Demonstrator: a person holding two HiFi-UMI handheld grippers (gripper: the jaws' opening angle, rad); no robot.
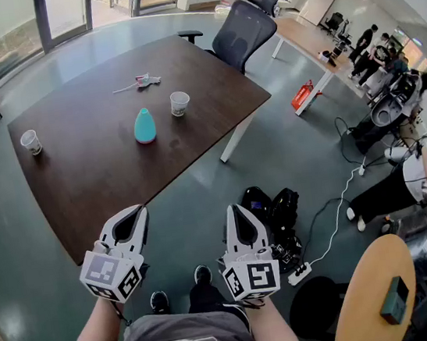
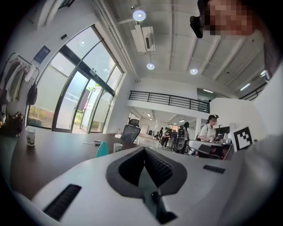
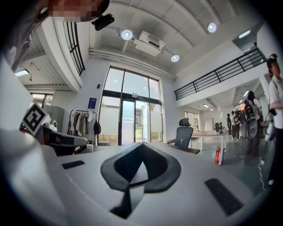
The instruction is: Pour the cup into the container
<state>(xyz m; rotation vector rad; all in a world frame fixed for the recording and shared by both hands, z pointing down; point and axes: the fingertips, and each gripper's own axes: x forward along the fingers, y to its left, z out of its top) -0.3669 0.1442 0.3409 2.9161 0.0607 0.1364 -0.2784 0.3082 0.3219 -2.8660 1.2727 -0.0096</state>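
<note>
The left tongs (image 1: 135, 213) are fully closed, pad against pad, with nothing between them. The right tongs (image 1: 235, 209) are the same: closed tight and empty. Both are held level in front of the person, side by side but apart, over the grey floor (image 1: 195, 208) just short of the near corner of the table. Each carries its cube of square black-and-white markers at the rear, next to the person's forearm.

Ahead of the tongs stands the large dark brown wooden table (image 1: 95, 170). Near its middle a teal teardrop-shaped container (image 1: 144, 126) stands upright. Just beside it, towards the far right, is a white paper cup (image 1: 179, 103), upright and not touching it. A second white paper cup (image 1: 30, 142) stands well apart from these, near the table's left edge. A small pale object with a thin cord (image 1: 140, 81) lies close to the far edge.

Beyond the far corner is a dark mesh office chair (image 1: 245, 29). On the floor to the right of the right tongs lie black bags (image 1: 276, 210) and a white power strip (image 1: 300, 273). A round light wooden tabletop (image 1: 371, 293) is at the lower right.
</note>
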